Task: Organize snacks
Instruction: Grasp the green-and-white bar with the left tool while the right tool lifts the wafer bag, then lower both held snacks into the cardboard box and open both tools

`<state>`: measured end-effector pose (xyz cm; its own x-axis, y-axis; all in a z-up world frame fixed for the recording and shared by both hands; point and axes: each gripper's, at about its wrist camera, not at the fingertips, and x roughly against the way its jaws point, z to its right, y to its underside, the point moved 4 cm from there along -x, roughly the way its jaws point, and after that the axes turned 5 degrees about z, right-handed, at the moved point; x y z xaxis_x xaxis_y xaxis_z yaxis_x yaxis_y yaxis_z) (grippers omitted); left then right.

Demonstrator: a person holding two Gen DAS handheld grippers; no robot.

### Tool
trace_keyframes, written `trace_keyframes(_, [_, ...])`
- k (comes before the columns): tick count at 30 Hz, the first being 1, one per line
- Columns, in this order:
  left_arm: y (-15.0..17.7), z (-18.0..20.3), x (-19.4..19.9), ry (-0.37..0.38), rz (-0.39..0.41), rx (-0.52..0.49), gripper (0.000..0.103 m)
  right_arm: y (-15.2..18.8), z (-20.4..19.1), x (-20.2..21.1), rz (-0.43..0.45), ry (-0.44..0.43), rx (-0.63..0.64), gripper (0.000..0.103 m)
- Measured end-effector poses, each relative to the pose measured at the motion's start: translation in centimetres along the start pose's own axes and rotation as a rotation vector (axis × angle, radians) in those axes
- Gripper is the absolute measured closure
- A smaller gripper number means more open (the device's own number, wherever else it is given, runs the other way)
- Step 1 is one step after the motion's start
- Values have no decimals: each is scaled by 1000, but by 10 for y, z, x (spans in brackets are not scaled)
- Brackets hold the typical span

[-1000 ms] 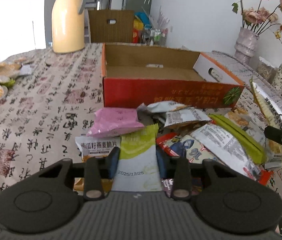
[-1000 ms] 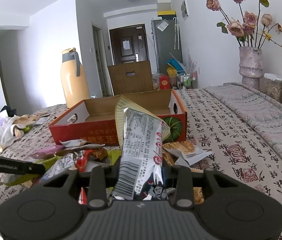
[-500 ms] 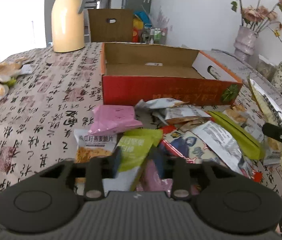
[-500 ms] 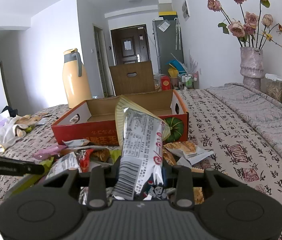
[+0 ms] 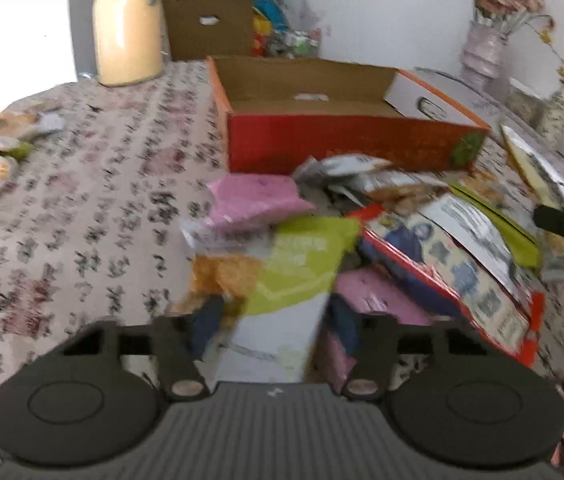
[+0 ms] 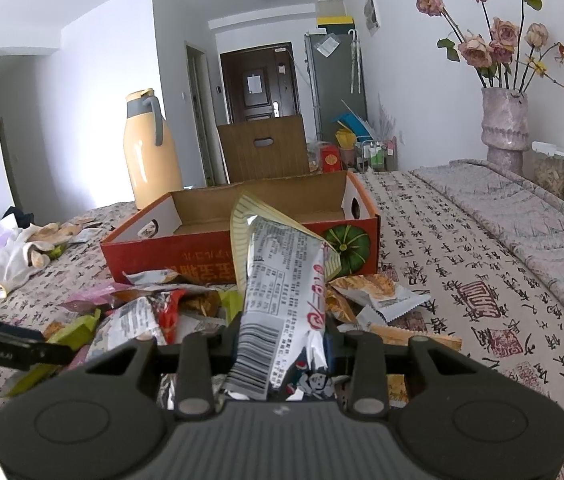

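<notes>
A red cardboard box point(image 6: 217, 258) with a green pumpkin print point(image 6: 346, 246) and plain brown inside; a cream tablecloth point(image 6: 462, 272) patterned with black calligraphy and red seals; a pink packet point(image 5: 255, 200); a lime-green-and-white packet point(image 5: 294, 280); a silver wrapper point(image 6: 282, 300) with barcode; a pale-yellow flask point(image 6: 149, 156) with a grey handle.

The green-and-white packet point(image 5: 282, 304) now sits tilted between the closing left jaws

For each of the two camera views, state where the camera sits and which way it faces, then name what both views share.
Left wrist: on the left gripper, angled down at the snack pile; its jaws are closing around a green and white packet.
Right wrist: on the right gripper, facing the far door; it grips a silver packet.
Shared: the red box, the yellow jug, and each other's finger.
</notes>
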<state>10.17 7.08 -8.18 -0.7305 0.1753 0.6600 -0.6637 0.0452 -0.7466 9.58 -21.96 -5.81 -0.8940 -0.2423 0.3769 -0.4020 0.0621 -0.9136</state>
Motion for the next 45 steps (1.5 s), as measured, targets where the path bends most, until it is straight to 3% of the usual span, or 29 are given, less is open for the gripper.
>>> trace_keyframes(3, [1,1,1,33,6,5,63,1,-3,-2,-6,0,3,68])
trace_keyframes(7, [2,6,-3,44,12,-7,64,2,-9,-1,-9,-2,15,68])
trace_keyframes(23, [-16,16,31,-26,143,-8,65,-4,-14,8,9,-6,28,68])
trace_keyframes(35, [-77,43,29,-56,256,8,64,-41,-13,-5,83,-12,56,68])
trace_keyframes(45, [-142,51,-12,-99,276,45,64,-100,-8,-66,108,-21,63,68])
